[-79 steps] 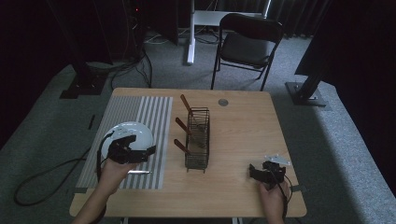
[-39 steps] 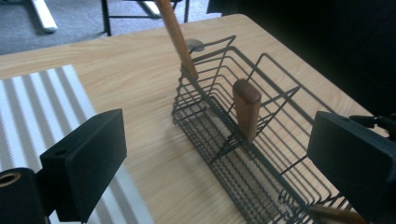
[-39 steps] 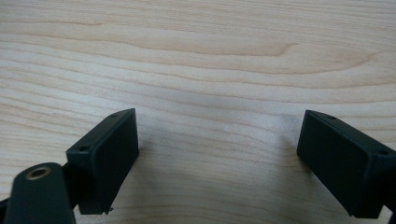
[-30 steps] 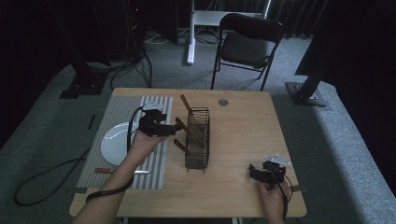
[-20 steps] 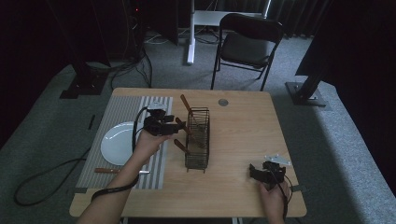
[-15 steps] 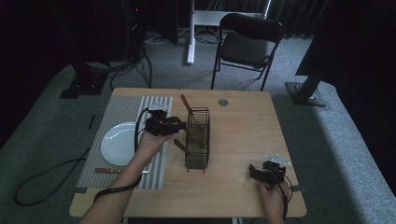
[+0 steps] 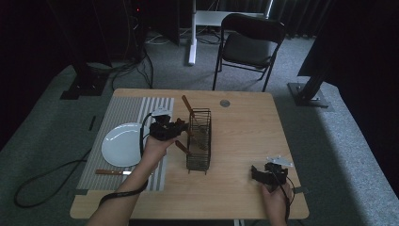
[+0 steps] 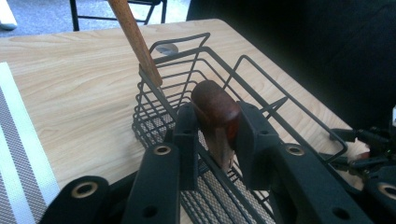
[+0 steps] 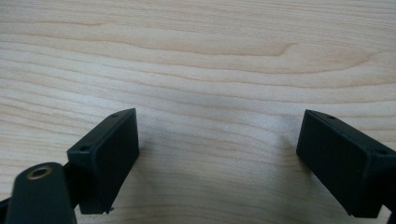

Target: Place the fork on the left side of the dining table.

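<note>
Left tool [image 8: 212, 135] clamped on dark wooden handle [image 8: 215, 112] in wire caddy [image 7: 198, 141], mid-bench | likely pulling utensil out; next: lift straight up | right tool [image 9: 219, 158] wide, idle near right front corner

The right hand-held gripper [image 9: 217, 161] has its two black jaws spread wide apart, just above the bare, pale wooden counter [image 9: 210, 70].
</note>
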